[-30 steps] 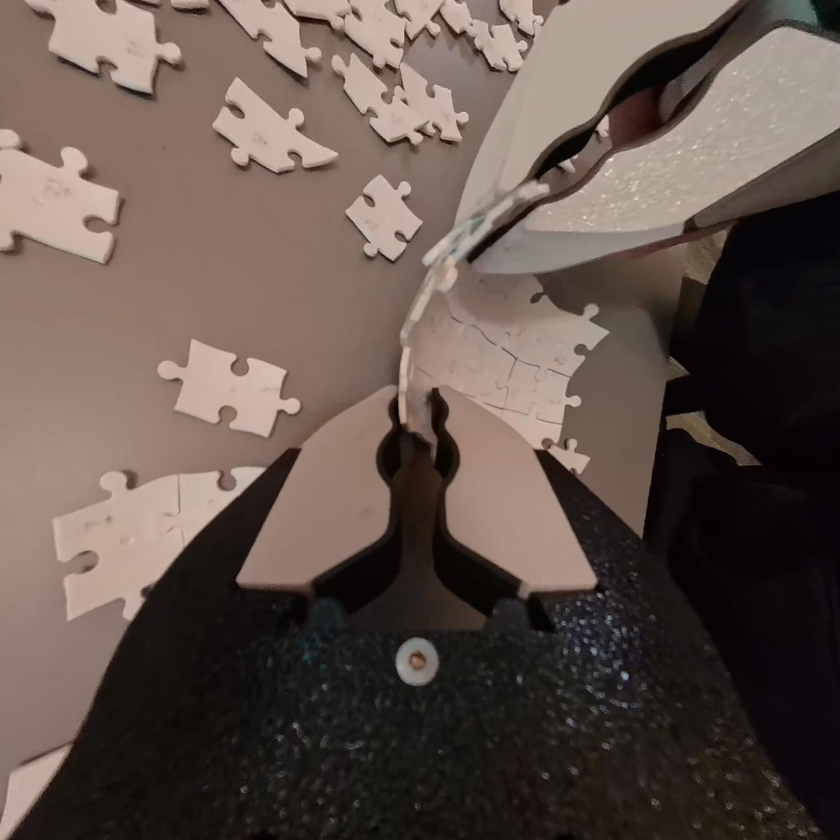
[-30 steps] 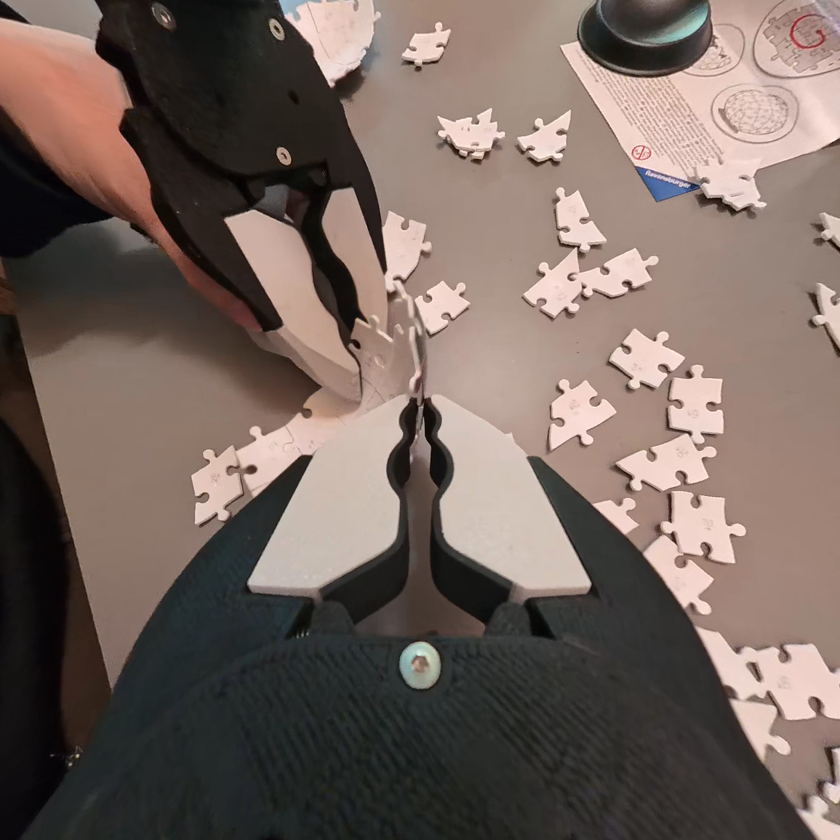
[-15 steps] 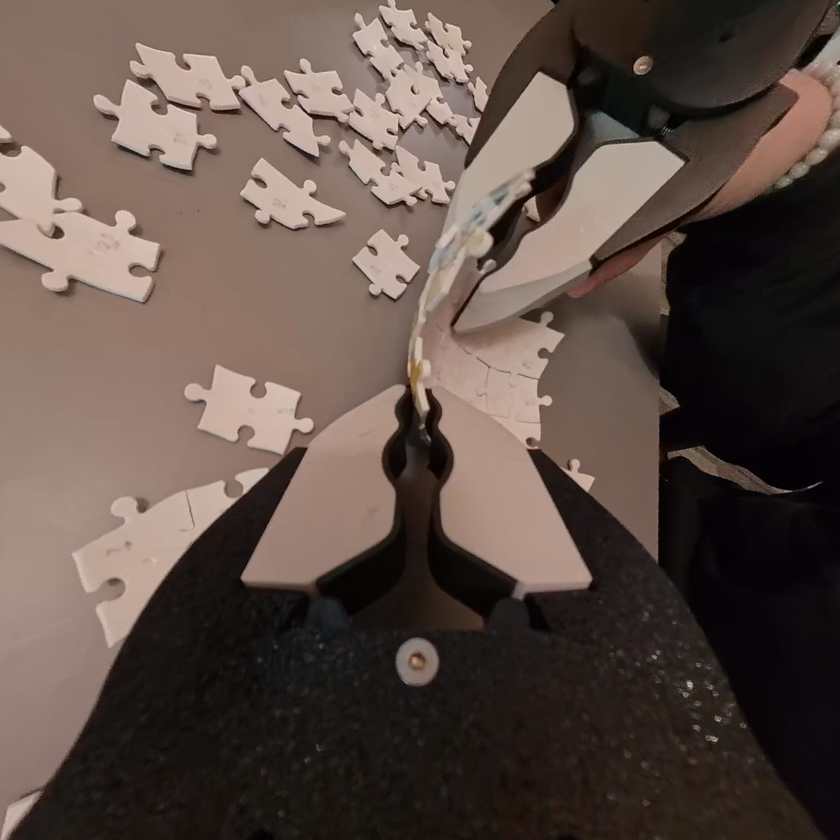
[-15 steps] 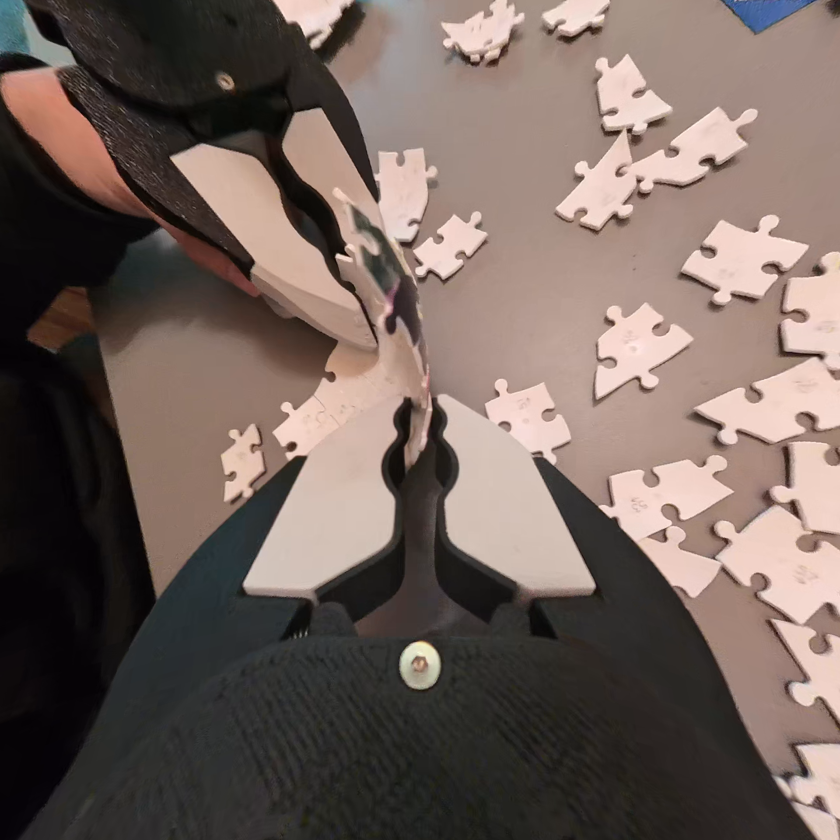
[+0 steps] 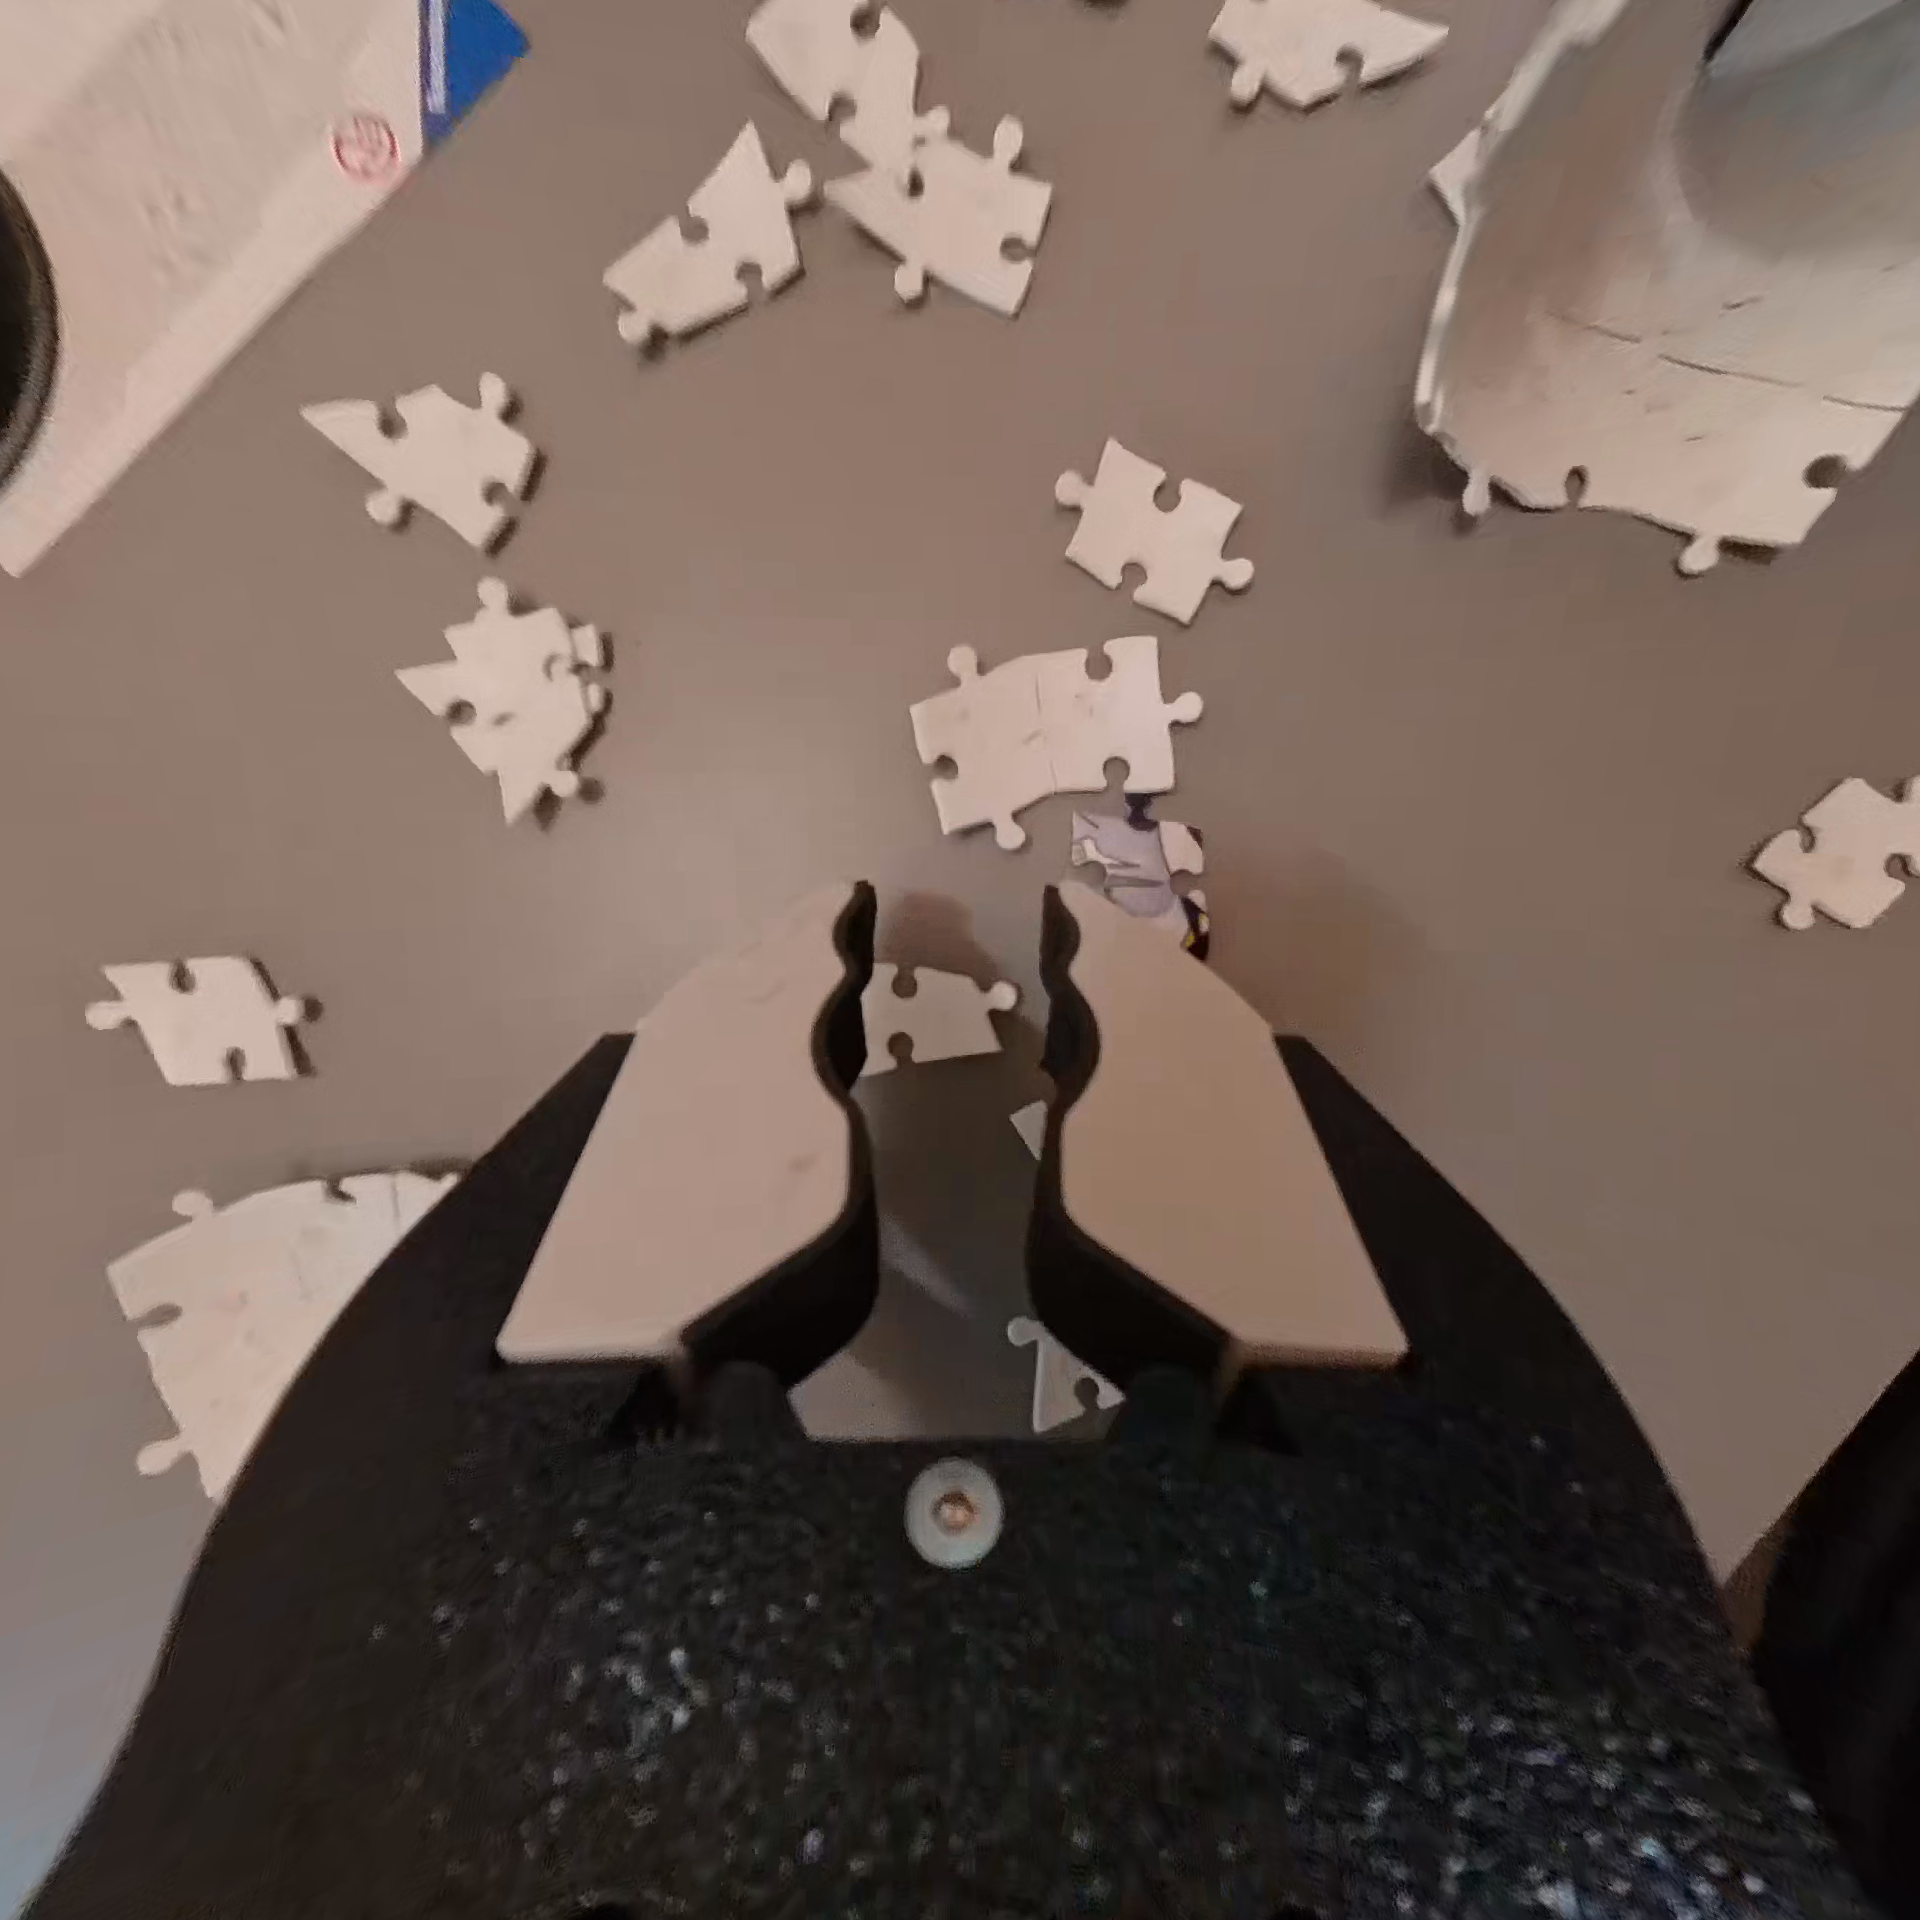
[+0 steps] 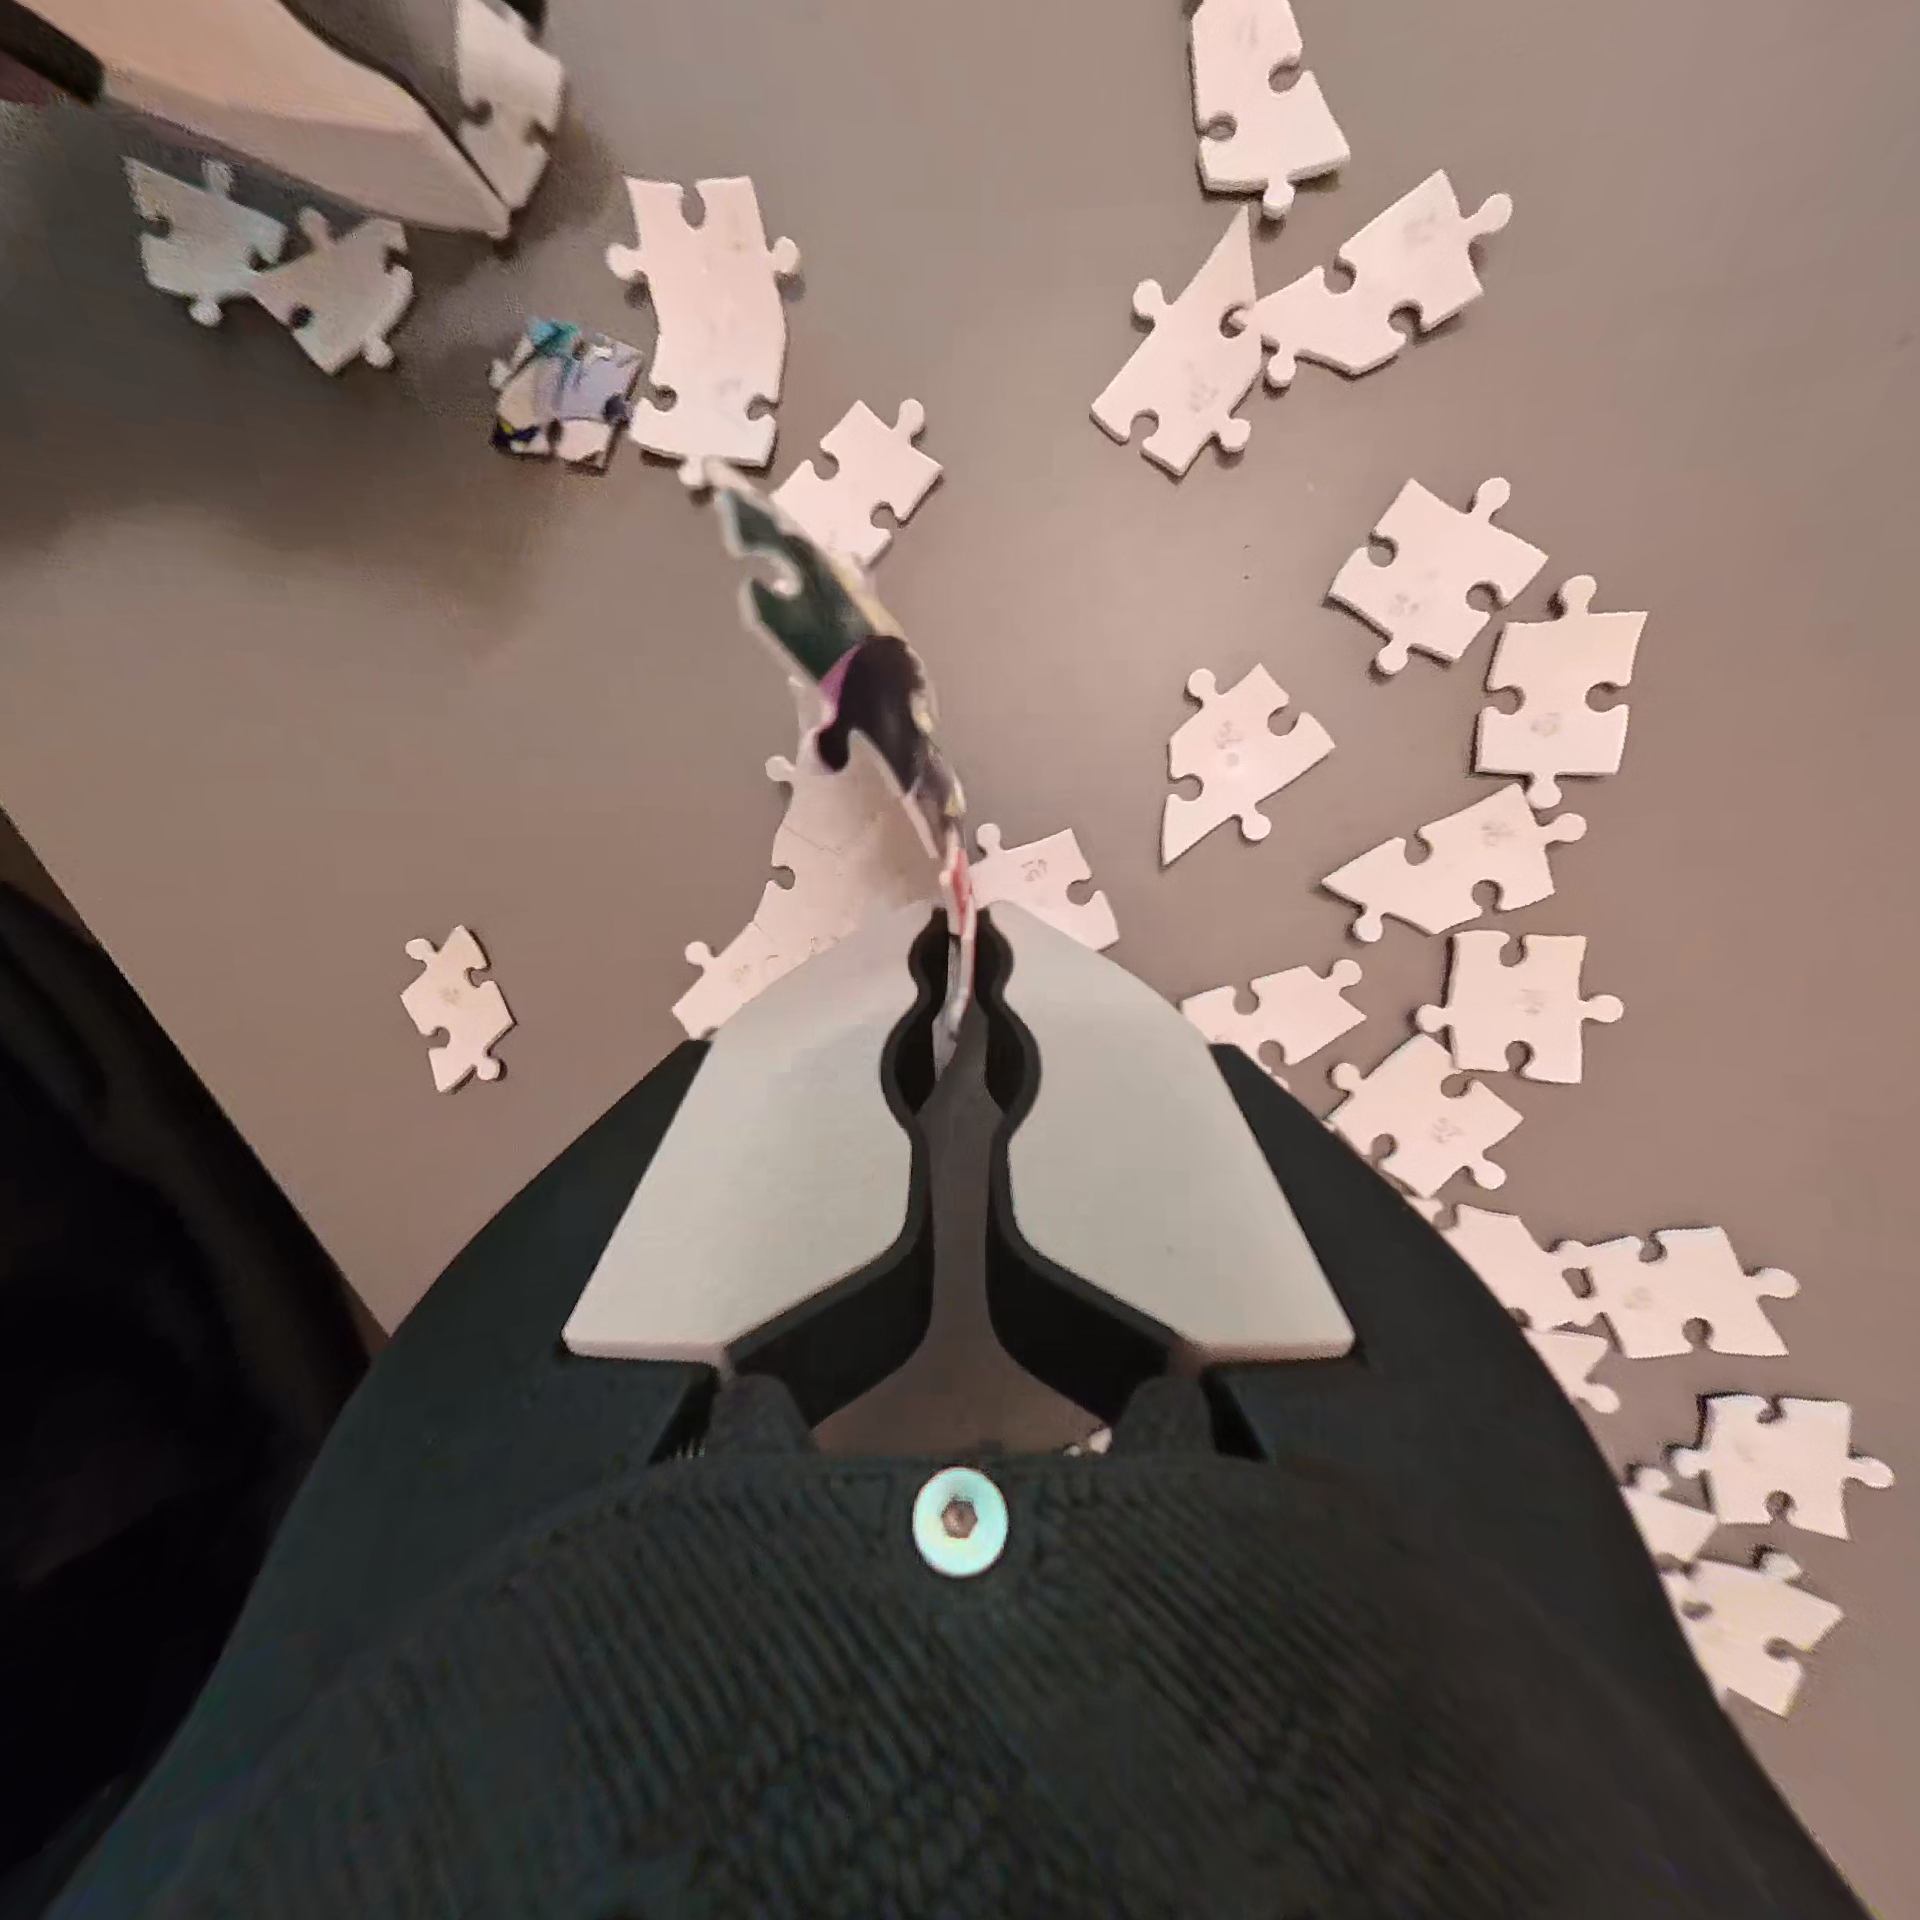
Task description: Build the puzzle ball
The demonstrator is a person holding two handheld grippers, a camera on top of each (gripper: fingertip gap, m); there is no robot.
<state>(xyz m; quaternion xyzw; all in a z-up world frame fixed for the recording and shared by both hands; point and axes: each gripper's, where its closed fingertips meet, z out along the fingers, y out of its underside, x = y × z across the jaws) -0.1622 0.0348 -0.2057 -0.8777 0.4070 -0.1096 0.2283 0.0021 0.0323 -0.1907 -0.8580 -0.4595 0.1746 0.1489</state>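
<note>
My right gripper (image 6: 961,925) is shut on the edge of a curved, joined section of the puzzle ball (image 6: 883,707) and holds it upright above the grey table (image 6: 312,623), printed side showing. The same section shows at the upper right of the left wrist view (image 5: 1621,343). My left gripper (image 5: 958,914) is open and empty, hovering over loose white pieces. A single piece lies printed side up (image 5: 1143,873) by its right fingertip, next to a joined white pair (image 5: 1049,727). The left gripper (image 6: 312,114) is at the top left of the right wrist view.
Many loose pieces lie white side up across the table (image 6: 1434,592). A curved joined strip (image 6: 717,322) lies by the printed piece (image 6: 566,400). An instruction sheet (image 5: 208,187) and a dark round object (image 5: 16,343) sit at the far left. The table edge (image 6: 62,862) runs near me. The gap from one gripper's tips to the other's is roughly 15 centimetres. My left gripper is the nearer one to the dark round object (image 5: 16,343): about 20 centimetres, against 30 centimetres.
My left gripper has let go of the curved section, opened and moved away over the loose pieces. My right gripper still holds the section. A printed-side-up piece now lies on the table.
</note>
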